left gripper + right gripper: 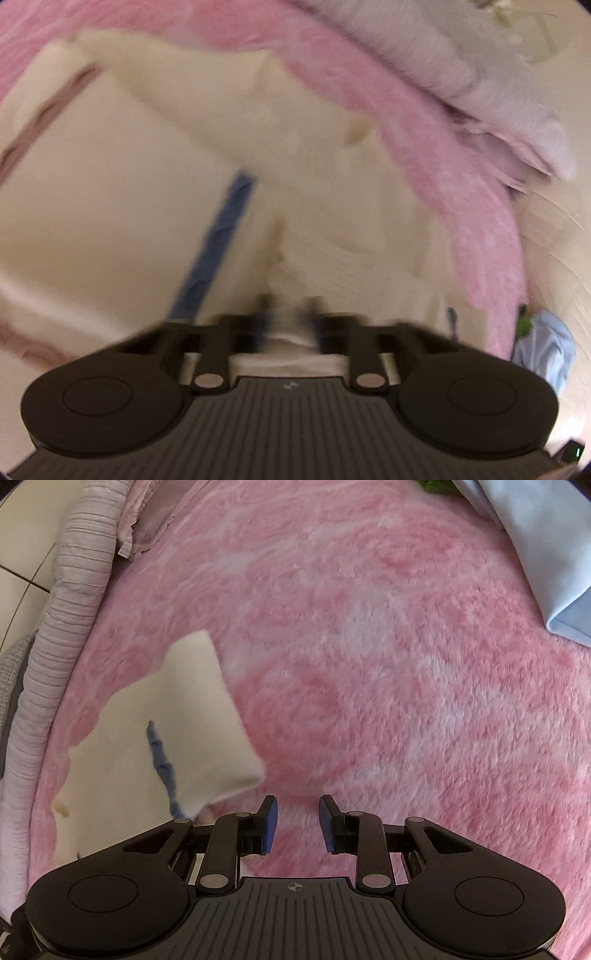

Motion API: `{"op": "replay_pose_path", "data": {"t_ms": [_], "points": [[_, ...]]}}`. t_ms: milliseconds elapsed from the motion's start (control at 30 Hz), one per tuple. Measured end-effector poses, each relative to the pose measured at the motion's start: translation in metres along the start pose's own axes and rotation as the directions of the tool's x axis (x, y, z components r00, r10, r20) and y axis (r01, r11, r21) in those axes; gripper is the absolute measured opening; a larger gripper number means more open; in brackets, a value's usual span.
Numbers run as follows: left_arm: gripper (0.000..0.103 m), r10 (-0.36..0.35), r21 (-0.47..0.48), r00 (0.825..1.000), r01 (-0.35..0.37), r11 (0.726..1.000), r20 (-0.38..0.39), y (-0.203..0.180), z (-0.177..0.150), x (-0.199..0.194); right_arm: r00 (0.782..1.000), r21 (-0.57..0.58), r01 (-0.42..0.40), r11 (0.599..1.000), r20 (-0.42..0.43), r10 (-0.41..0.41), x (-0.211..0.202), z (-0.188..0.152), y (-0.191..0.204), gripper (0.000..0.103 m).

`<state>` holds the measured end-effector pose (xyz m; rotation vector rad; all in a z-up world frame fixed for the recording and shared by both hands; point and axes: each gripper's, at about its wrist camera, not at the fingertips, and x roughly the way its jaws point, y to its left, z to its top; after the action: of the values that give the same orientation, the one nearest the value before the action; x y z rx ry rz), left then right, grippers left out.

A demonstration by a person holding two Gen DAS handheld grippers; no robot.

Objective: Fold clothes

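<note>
On the pink blanket (369,664), left tongs (288,317) seemingly pinch the cream garment (129,206); no legible writing.

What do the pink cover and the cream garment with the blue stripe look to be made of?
Pink cover: plush fleece or similar pile, judging by its fuzzy, swirled nap. Cream garment: a smooth matte fabric, perhaps cotton knit; soft folds, no sheen. Exact fibre cannot be told.

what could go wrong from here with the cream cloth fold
1. The left gripper pinches only a small bunch of the cream cloth; it may slip out.
2. The right gripper is open and empty over the pink blanket, beside the cloth's corner, so closing now would likely snag pile instead.
3. The blue garment lies nearby.
</note>
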<state>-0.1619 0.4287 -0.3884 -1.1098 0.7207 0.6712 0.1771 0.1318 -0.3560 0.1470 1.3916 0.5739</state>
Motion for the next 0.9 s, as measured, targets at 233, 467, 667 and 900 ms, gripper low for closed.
{"op": "replay_pose_path", "data": {"t_ms": [233, 467, 667, 900], "points": [[0.006, -0.045, 0.25, 0.949, -0.036, 0.968, 0.312, -0.021, 0.018, -0.102, 0.999, -0.105, -0.026, 0.994, 0.041, 0.03, 0.002, -0.001, 0.022, 0.029], [0.006, 0.185, 0.229, 0.935, -0.259, 0.938, 0.301, 0.048, 0.028, -0.118, 0.997, -0.396, -0.057, 0.917, 0.021, 0.071, 0.019, -0.025, 0.069, 0.029], [0.006, 0.194, 0.22, 0.926, -0.273, 0.937, 0.324, 0.066, 0.024, -0.121, 0.999, -0.7, 0.031, 0.713, 0.048, 0.003, 0.039, -0.06, 0.108, 0.029], [0.006, 0.219, 0.305, 0.921, -0.32, 0.897, 0.321, 0.064, 0.018, -0.108, 0.988, -0.84, 0.151, 0.521, 0.15, -0.045, 0.062, -0.079, 0.121, 0.029]]}}
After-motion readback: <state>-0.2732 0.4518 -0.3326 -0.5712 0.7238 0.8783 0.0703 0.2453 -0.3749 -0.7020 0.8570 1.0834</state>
